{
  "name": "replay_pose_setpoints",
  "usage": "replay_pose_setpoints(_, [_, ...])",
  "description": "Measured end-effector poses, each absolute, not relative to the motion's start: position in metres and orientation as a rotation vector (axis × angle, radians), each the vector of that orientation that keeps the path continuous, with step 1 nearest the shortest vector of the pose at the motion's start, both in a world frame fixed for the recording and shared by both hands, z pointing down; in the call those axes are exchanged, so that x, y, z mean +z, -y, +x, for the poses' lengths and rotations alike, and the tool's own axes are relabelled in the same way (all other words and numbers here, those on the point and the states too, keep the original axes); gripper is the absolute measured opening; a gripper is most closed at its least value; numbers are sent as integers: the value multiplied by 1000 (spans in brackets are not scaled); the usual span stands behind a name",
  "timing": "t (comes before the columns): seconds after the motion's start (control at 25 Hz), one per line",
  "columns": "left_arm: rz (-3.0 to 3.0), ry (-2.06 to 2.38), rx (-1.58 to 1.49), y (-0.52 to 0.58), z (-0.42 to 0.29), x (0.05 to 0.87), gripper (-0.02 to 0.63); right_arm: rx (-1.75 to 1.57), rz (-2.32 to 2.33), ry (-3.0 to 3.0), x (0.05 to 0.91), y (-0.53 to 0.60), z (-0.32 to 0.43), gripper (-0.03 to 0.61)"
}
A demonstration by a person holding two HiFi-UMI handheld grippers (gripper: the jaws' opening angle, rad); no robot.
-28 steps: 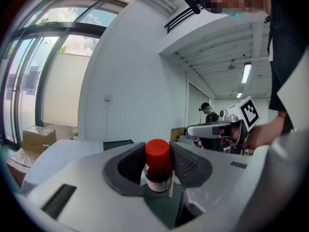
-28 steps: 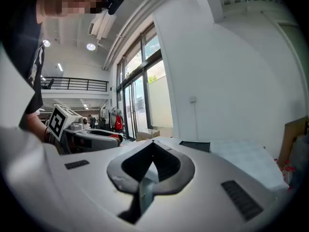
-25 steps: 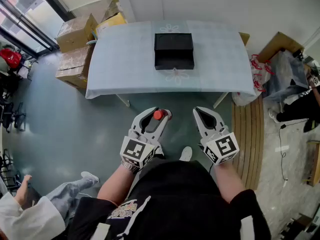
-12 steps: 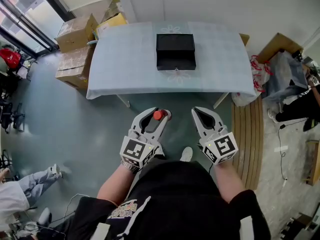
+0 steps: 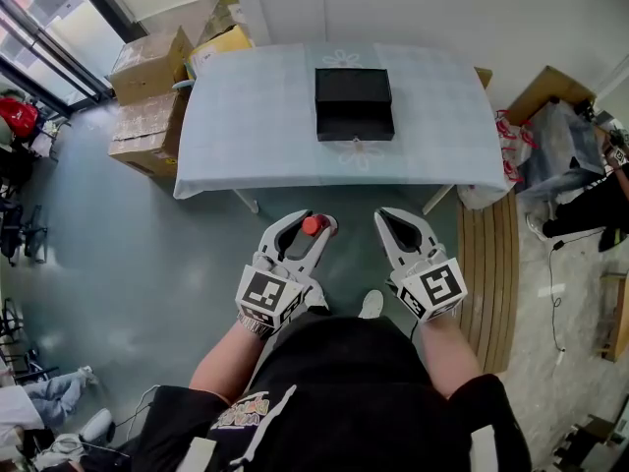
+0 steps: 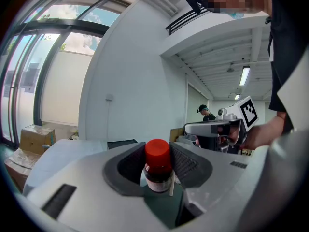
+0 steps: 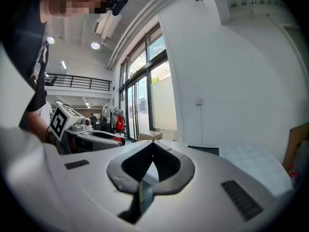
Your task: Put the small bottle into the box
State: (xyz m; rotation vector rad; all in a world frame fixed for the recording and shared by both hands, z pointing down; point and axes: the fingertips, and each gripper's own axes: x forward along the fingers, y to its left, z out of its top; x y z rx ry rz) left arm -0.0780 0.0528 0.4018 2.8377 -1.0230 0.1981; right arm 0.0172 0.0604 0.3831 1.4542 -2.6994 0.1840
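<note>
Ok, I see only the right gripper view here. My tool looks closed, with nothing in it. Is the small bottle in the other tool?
Observer: Yes. The left tool is shut on the small bottle, which stands upright between its jaws.
Operator: Good. Where is the box, seen from above?
Observer: The head view shows the box, a black one, near the middle of the table, ahead of both tools.
Operator: Are the tools over the table now?
Observer: No. The left tool and the right tool are both short of the table's near edge, above the floor.
</note>
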Motion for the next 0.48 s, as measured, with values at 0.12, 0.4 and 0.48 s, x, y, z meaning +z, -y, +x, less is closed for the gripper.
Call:
replay_pose_setpoints(0.12, [2836, 1013, 202, -44, -89, 405, 155, 185, 1456, 2697, 384, -51, 5, 8])
replay_pose_setpoints(0.4, [2844, 984, 212, -22, -116, 410, 155, 187, 1471, 2690, 389, -29, -24, 8])
replay_pose_setpoints(0.48, [2848, 976, 215, -17, -124, 410, 155, 186, 1478, 2686, 389, -23, -31, 8])
